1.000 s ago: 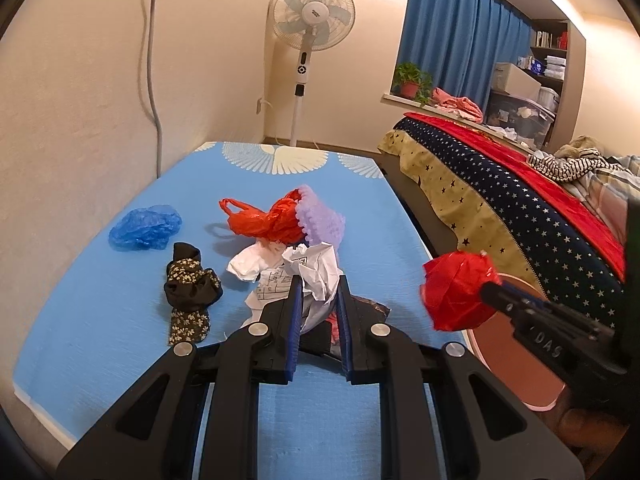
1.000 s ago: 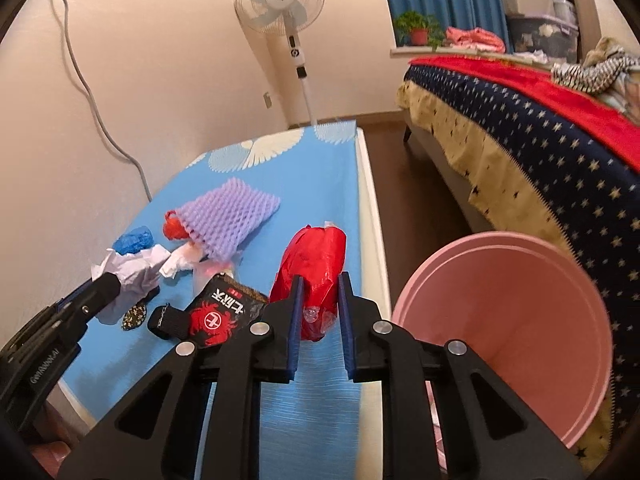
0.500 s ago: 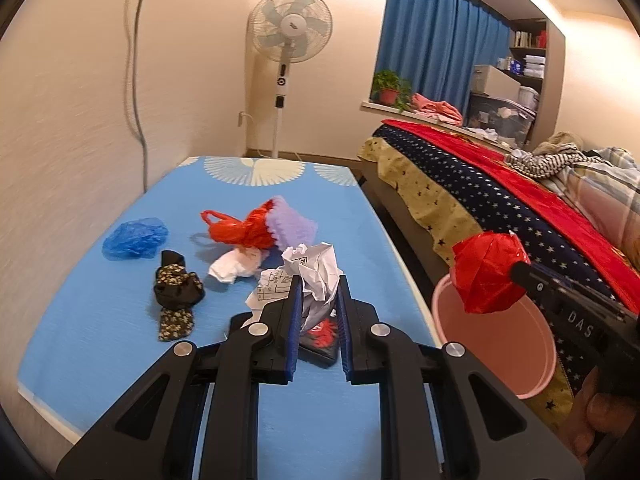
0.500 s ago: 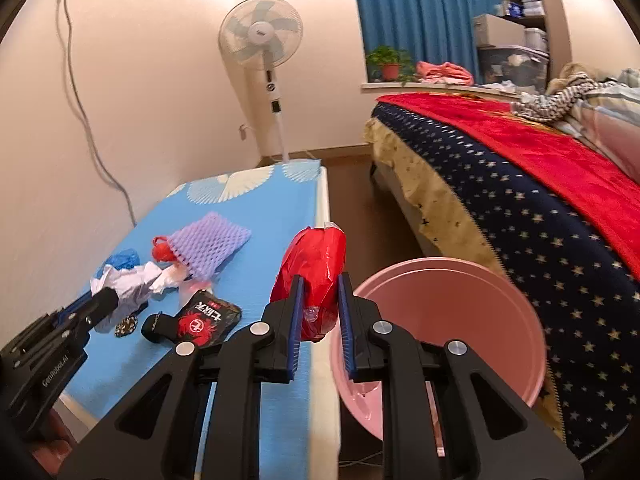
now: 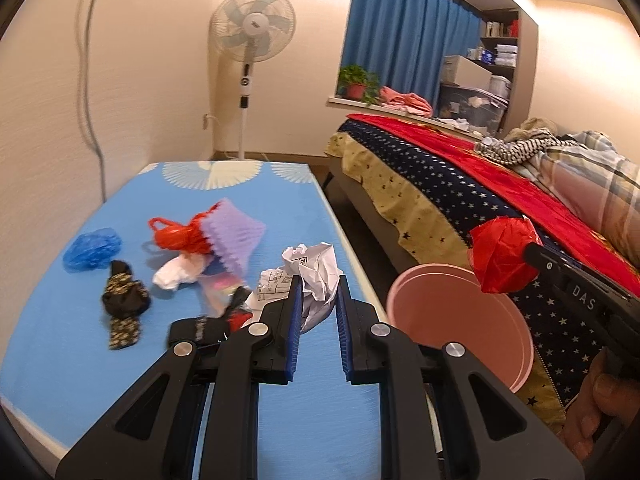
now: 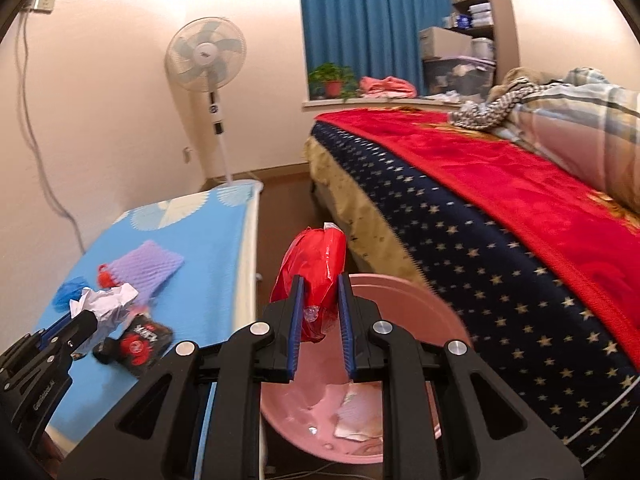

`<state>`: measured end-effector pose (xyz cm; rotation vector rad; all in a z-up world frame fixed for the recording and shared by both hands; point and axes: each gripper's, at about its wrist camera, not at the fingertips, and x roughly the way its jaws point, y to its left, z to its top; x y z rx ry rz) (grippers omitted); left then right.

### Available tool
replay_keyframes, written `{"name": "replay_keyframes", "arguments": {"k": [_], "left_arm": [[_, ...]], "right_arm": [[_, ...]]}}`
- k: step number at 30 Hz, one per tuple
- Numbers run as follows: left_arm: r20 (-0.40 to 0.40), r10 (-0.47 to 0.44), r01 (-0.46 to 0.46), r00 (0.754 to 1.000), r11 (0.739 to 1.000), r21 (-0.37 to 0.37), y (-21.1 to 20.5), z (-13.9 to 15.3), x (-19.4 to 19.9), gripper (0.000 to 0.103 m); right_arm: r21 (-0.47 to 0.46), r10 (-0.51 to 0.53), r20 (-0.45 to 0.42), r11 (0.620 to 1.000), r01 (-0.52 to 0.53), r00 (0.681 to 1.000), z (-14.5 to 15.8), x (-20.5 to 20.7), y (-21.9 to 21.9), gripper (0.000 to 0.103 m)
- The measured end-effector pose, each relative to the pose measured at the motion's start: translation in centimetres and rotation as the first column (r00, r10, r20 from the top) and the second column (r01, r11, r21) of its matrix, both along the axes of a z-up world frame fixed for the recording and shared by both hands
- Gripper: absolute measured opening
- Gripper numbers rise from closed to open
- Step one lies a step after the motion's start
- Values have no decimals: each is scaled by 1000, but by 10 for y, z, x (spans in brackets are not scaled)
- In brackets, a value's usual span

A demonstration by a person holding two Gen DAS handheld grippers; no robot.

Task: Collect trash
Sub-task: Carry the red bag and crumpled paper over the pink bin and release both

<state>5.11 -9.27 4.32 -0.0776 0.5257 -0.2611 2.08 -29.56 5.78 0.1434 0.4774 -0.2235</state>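
My left gripper (image 5: 318, 294) is shut on a crumpled white paper ball (image 5: 314, 270) and holds it above the right part of the blue mattress (image 5: 60, 320). My right gripper (image 6: 320, 294) is shut on a red plastic wrapper (image 6: 312, 272) and holds it over the pink bin (image 6: 404, 292), which has scraps at its bottom. The bin also shows in the left wrist view (image 5: 448, 316), with the red wrapper (image 5: 504, 254) above its far rim. More trash lies on the mattress: a red bag (image 5: 176, 236), a purple foam net (image 5: 234, 236), a blue bag (image 5: 92, 248).
A black patterned cloth (image 5: 122, 308), white tissue (image 5: 180, 274) and a black-red packet (image 6: 142, 344) also lie on the mattress. A bed with a starred cover (image 6: 500, 260) stands right of the bin. A standing fan (image 5: 250, 56) is by the far wall.
Both grippers have lifted and swung right with their loads. The red wrapper has moved from above the mattress edge to over the pink bin. The paper ball has risen off the pile.
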Motion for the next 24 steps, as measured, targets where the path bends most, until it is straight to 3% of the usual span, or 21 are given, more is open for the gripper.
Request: {"name": "replay_keyframes", "arguments": {"k": [12, 24], "left_arm": [[19, -104, 104, 994, 995, -7, -54, -2, 10, 16], [8, -239, 239, 971, 969, -56, -91, -10, 13, 16]], "right_arm": [[-20, -145, 18, 989, 146, 989, -2, -6, -35, 18], [25, -242, -3, 970, 242, 970, -11, -3, -60, 18]]}}
